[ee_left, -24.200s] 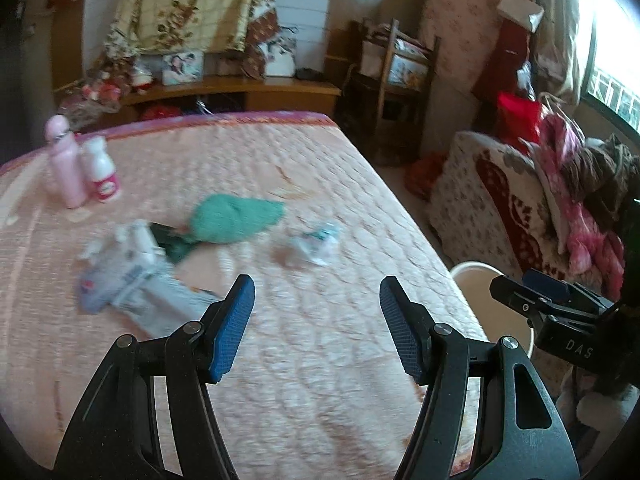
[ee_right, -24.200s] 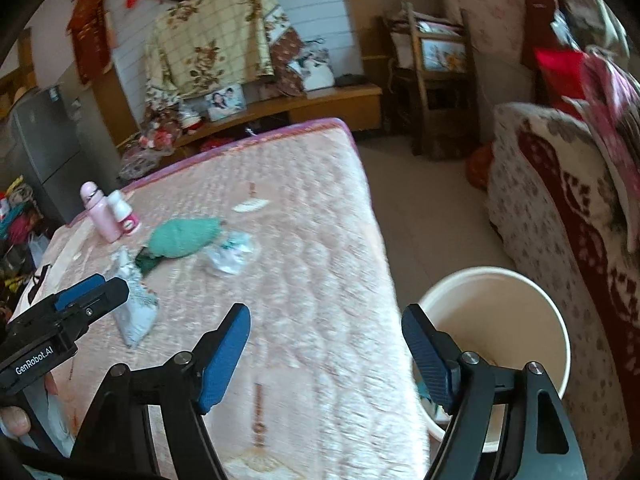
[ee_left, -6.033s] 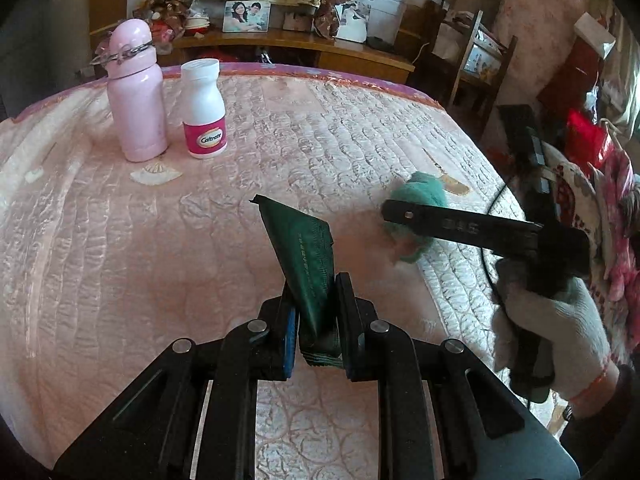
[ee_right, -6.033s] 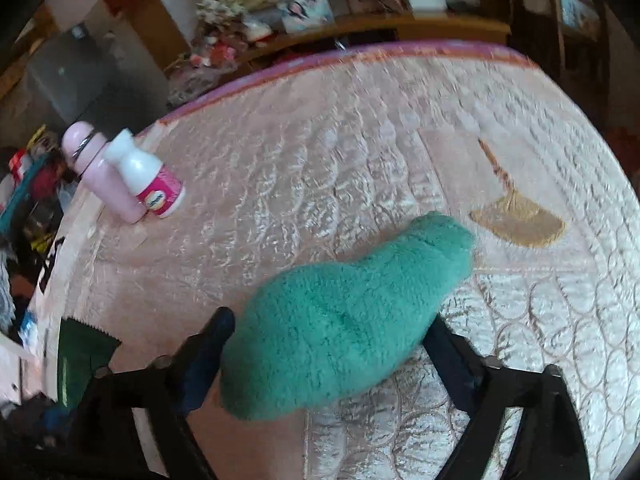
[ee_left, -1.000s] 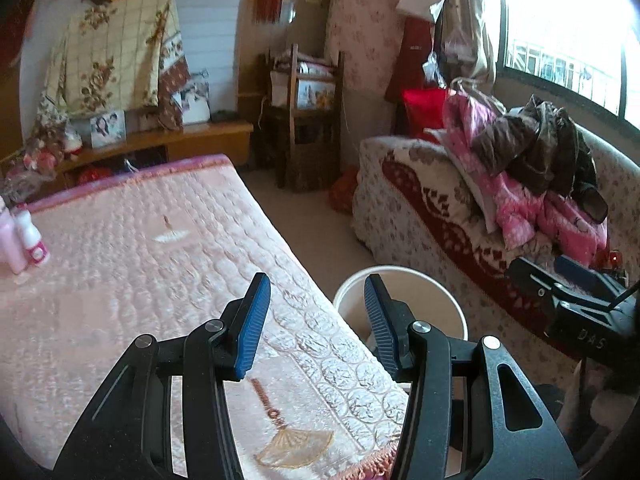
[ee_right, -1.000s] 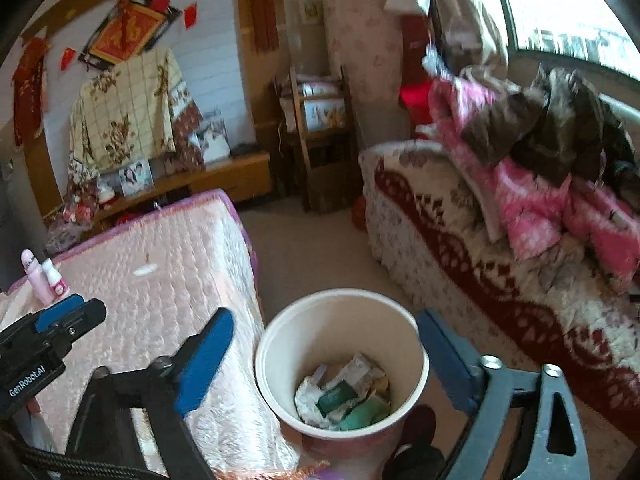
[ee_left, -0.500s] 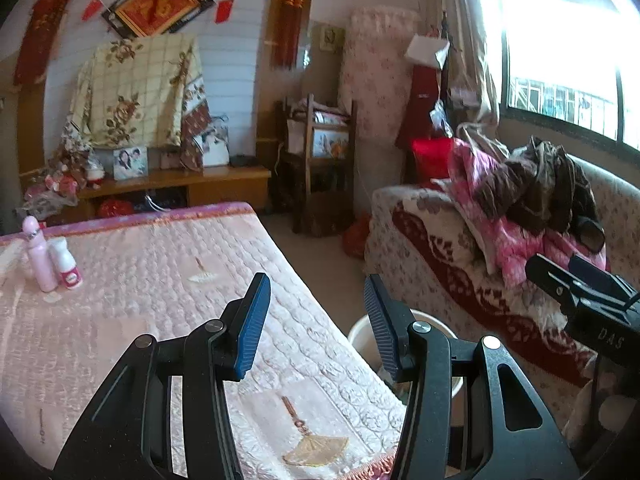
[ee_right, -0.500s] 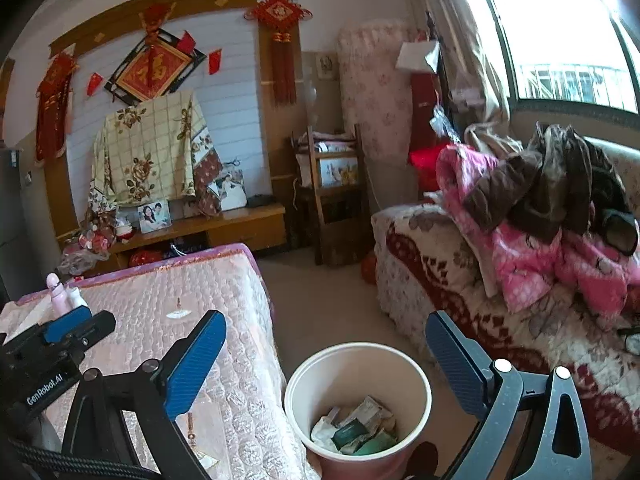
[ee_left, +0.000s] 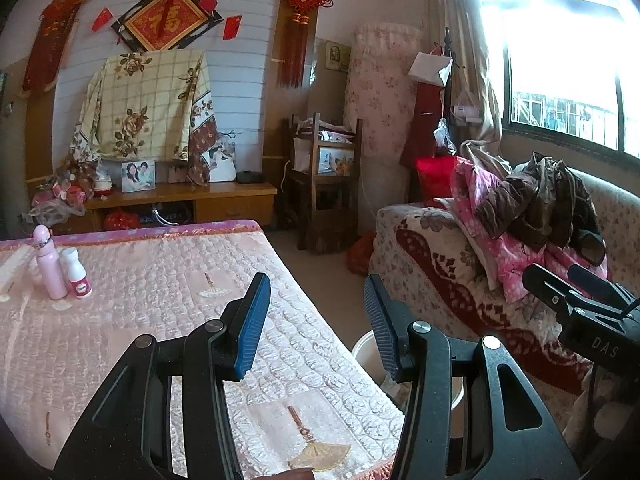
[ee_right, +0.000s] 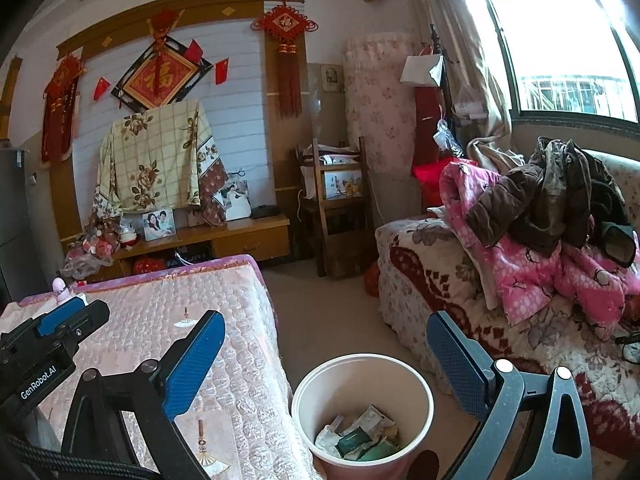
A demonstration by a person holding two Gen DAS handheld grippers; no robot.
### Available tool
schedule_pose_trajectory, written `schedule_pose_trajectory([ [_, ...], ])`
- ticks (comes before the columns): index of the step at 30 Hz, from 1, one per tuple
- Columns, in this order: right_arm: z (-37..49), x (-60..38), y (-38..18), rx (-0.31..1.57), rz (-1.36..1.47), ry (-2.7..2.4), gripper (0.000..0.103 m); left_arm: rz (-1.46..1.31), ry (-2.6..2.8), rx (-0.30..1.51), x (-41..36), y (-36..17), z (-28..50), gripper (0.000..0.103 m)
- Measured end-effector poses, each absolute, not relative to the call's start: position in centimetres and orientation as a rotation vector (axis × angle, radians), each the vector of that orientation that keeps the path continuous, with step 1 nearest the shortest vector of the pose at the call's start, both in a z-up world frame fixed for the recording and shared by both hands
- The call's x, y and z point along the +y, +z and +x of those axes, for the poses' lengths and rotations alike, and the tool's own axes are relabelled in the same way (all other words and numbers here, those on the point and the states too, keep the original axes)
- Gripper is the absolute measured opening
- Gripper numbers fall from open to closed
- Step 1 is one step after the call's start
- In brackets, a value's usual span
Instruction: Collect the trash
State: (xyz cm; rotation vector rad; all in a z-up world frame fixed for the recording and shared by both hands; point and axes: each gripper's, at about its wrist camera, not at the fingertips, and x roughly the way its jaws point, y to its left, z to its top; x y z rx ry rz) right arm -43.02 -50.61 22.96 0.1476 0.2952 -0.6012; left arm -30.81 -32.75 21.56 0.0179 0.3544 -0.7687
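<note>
Both the left tool [ee_left: 316, 320] and right tool [ee_right: 324, 360] gape wide, holding nothing. Near right, the round white plastic bin [ee_right: 362, 364] holds crumpled wrappers [ee_right: 360, 438]. The pink quilted bed [ee_left: 140, 320] shows no litter; collecting looks finished.

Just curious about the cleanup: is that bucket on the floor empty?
No. The bucket holds crumpled wrappers and packets at its bottom.

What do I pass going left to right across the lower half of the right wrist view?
Left claw → pink quilted bed → white trash bucket with wrappers inside → floral sofa → pile of pink and brown clothes.
</note>
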Motion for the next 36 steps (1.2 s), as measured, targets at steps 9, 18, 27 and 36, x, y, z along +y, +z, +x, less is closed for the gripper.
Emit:
schedule_pose_trajectory([
  [9, -42.9, -50.5, 22.8, 0.305, 0.154, -0.592, 0.100, 0.029, -0.761, 0.358, -33.0, 21.3, -30.8, 0.047],
  [18, -42.7, -50.7, 22.6, 0.315, 0.156, -0.592, 0.100, 0.037, -0.761, 0.361, -33.1, 21.1, -30.8, 0.047],
  [27, -42.7, -51.0, 22.0, 0.339, 0.158, -0.595, 0.100, 0.052, -0.760, 0.383, -32.9, 20.1, -30.4, 0.047],
  [36, -42.2, -51.3, 21.0, 0.371, 0.165, -0.591, 0.100, 0.063, -0.763, 0.391, -32.8, 19.7, -30.1, 0.047],
])
